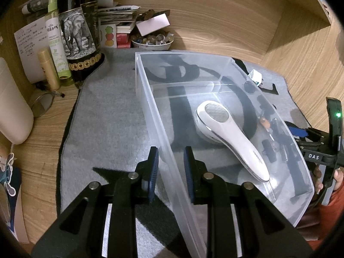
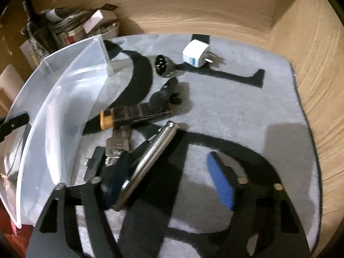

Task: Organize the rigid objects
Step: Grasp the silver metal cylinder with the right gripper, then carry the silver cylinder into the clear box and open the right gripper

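1. Left tool (image 1: 171, 161): clenched on the near wall of the clear plastic bin (image 1: 150, 111), one pad either side.
2. Bin stands on the grey mat (image 1: 107, 118) on the wooden tabletop (image 1: 215, 21); a white handheld device (image 1: 228, 133) lies inside.
3. Right tool (image 2: 169, 180): released, jaws apart; a metal cylinder (image 2: 150, 161) lies between them, beside the left pad; contact cannot be told.
4. On the mat outside the bin: keys (image 2: 117, 146), an orange-ended black tool (image 2: 133, 114), a white plug adapter (image 2: 195, 56).

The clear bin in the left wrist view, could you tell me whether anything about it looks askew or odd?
Yes. The clear bin sits tilted, its near wall pinched by the left claw. Only the white handheld device lies inside; the silver pen is outside on the grey mat.
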`<state>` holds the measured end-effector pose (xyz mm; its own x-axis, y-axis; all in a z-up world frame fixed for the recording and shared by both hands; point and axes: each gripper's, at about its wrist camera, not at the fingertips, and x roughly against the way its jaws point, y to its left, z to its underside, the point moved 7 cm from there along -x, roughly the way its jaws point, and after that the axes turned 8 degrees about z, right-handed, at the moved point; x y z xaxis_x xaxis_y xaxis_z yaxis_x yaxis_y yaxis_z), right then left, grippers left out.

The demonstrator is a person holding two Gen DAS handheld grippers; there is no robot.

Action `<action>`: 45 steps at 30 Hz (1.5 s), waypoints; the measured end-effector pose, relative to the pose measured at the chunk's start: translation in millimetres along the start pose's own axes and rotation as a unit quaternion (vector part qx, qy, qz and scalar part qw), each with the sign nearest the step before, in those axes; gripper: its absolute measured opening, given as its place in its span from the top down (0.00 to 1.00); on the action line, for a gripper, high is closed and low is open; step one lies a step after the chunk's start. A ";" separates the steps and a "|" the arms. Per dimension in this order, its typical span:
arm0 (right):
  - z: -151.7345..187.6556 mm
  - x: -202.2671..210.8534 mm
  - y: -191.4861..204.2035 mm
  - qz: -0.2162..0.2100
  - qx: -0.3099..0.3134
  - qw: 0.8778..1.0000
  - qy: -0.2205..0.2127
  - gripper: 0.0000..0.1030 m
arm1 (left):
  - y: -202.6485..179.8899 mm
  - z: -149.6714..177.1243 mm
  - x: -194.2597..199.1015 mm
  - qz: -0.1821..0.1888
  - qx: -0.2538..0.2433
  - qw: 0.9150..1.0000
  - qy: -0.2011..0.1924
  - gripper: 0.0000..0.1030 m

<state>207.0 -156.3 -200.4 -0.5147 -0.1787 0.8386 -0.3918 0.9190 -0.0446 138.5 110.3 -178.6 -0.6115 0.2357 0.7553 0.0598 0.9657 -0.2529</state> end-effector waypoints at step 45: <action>-98.7 115.0 82.3 -0.094 0.044 0.971 -0.214 0.86 | -0.3 -2.0 3.6 -0.031 0.016 0.999 -0.005 0.83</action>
<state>190.8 -66.5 -54.0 -0.6907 -0.4874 0.5341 -0.5636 0.8257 0.0246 138.0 111.0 -174.6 -0.6216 0.1751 0.7636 -0.0026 0.9742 -0.2256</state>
